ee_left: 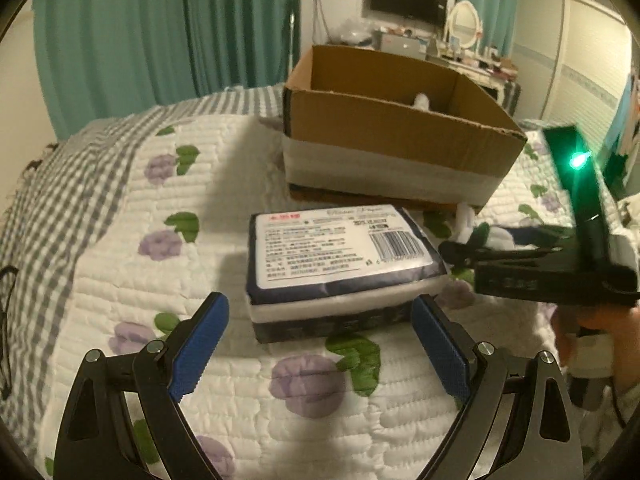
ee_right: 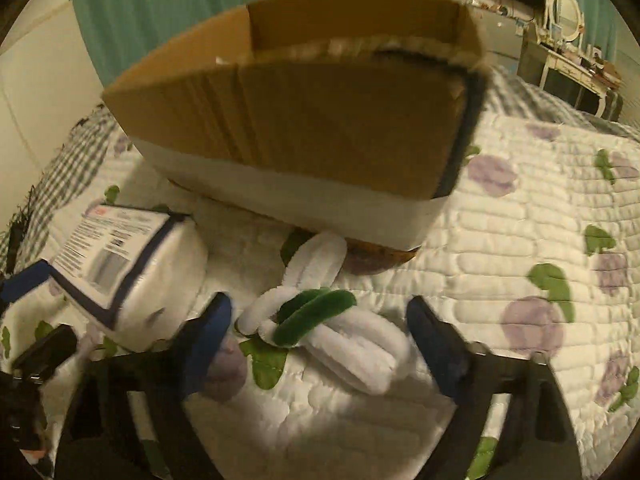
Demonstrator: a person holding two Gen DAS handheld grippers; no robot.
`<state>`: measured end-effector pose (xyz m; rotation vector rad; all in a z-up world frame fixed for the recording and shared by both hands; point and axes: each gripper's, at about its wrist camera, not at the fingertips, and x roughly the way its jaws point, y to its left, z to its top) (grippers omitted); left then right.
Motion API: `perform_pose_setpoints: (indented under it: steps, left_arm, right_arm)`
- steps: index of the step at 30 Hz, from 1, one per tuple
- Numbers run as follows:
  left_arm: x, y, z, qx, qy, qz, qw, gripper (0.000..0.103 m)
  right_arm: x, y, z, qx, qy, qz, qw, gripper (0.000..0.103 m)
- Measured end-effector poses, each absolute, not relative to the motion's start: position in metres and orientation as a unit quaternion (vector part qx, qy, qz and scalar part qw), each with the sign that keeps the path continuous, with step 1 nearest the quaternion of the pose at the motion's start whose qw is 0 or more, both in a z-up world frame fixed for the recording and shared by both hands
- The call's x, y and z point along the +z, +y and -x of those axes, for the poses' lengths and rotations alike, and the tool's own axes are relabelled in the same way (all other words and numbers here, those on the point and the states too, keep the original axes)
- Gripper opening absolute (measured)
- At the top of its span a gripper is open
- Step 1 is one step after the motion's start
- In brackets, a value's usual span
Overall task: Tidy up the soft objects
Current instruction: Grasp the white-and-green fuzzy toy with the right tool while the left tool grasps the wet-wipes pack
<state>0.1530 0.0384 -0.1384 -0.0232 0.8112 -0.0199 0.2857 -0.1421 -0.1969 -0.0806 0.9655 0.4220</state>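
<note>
A dark blue tissue pack [ee_left: 344, 264] with a white label lies on the quilt, just ahead of my open left gripper [ee_left: 320, 340]; its near end sits between the blue pads. It also shows in the right wrist view [ee_right: 120, 264]. A white and green chenille bundle [ee_right: 320, 320] lies on the quilt between the open fingers of my right gripper [ee_right: 320, 340], untouched. In the left wrist view the right gripper [ee_left: 456, 250] hovers to the right of the pack. An open cardboard box [ee_left: 400, 128] stands behind both, also seen from the right wrist [ee_right: 304, 120].
The floral quilt [ee_left: 120, 240] covers the bed, with a grey checked blanket [ee_left: 60, 168] at the left. Teal curtains, a wall TV and a cluttered dresser with a mirror [ee_left: 464, 24] stand behind the bed. Something white [ee_left: 422, 101] lies in the box.
</note>
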Motion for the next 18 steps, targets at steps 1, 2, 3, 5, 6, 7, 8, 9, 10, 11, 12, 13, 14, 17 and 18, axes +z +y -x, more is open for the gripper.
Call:
perform_pose_setpoints:
  steps: [1, 2, 3, 5, 6, 7, 8, 9, 10, 11, 12, 13, 14, 17, 18]
  left_arm:
    - [-0.137, 0.042, -0.152, -0.012, 0.395, 0.009, 0.919, 0.094]
    - [-0.136, 0.044, -0.153, -0.014, 0.396, 0.005, 0.918, 0.093]
    - [-0.135, 0.048, -0.153, -0.018, 0.398, 0.002, 0.917, 0.093]
    - [-0.134, 0.055, -0.153, -0.023, 0.399, -0.005, 0.916, 0.093]
    - [-0.134, 0.059, -0.153, -0.025, 0.4, -0.008, 0.916, 0.093]
    - [-0.134, 0.063, -0.152, -0.027, 0.402, -0.013, 0.915, 0.093]
    - [-0.135, 0.067, -0.151, -0.029, 0.405, -0.017, 0.914, 0.093]
    - [-0.136, 0.072, -0.15, -0.031, 0.407, -0.019, 0.913, 0.092]
    - [-0.138, 0.077, -0.149, -0.033, 0.41, -0.016, 0.911, 0.092]
    - [-0.14, 0.082, -0.148, -0.037, 0.413, -0.009, 0.91, 0.092]
    - [-0.143, 0.085, -0.149, -0.04, 0.416, -0.002, 0.908, 0.092]
    - [-0.146, 0.087, -0.15, -0.045, 0.419, 0.007, 0.907, 0.092]
    - [-0.148, 0.087, -0.153, -0.052, 0.419, 0.01, 0.906, 0.092]
    - [-0.156, 0.078, -0.161, -0.068, 0.419, -0.004, 0.906, 0.089]
    - [-0.159, 0.074, -0.163, -0.075, 0.42, -0.012, 0.905, 0.078]
  right_arm:
    - [-0.201, -0.141, -0.287, 0.202, 0.465, 0.042, 0.861, 0.07]
    - [-0.205, -0.14, -0.288, 0.2, 0.47, 0.047, 0.859, 0.066]
    - [-0.206, -0.14, -0.288, 0.199, 0.47, 0.05, 0.858, 0.062]
    - [-0.203, -0.141, -0.282, 0.201, 0.464, 0.051, 0.861, 0.051]
    - [-0.201, -0.143, -0.278, 0.201, 0.461, 0.049, 0.863, 0.048]
    - [-0.199, -0.144, -0.273, 0.198, 0.456, 0.048, 0.866, 0.042]
    - [-0.195, -0.146, -0.267, 0.193, 0.451, 0.049, 0.87, 0.037]
    - [-0.192, -0.148, -0.262, 0.191, 0.447, 0.049, 0.873, 0.037]
    - [-0.188, -0.151, -0.257, 0.189, 0.442, 0.047, 0.876, 0.037]
    - [-0.182, -0.156, -0.249, 0.184, 0.436, 0.042, 0.88, 0.037]
    - [-0.18, -0.159, -0.246, 0.181, 0.433, 0.038, 0.882, 0.037]
    - [-0.177, -0.163, -0.241, 0.179, 0.43, 0.032, 0.885, 0.036]
    - [-0.175, -0.167, -0.237, 0.176, 0.428, 0.025, 0.886, 0.036]
    - [-0.173, -0.169, -0.234, 0.169, 0.428, 0.01, 0.888, 0.036]
    - [-0.172, -0.171, -0.234, 0.168, 0.428, 0.006, 0.888, 0.036]
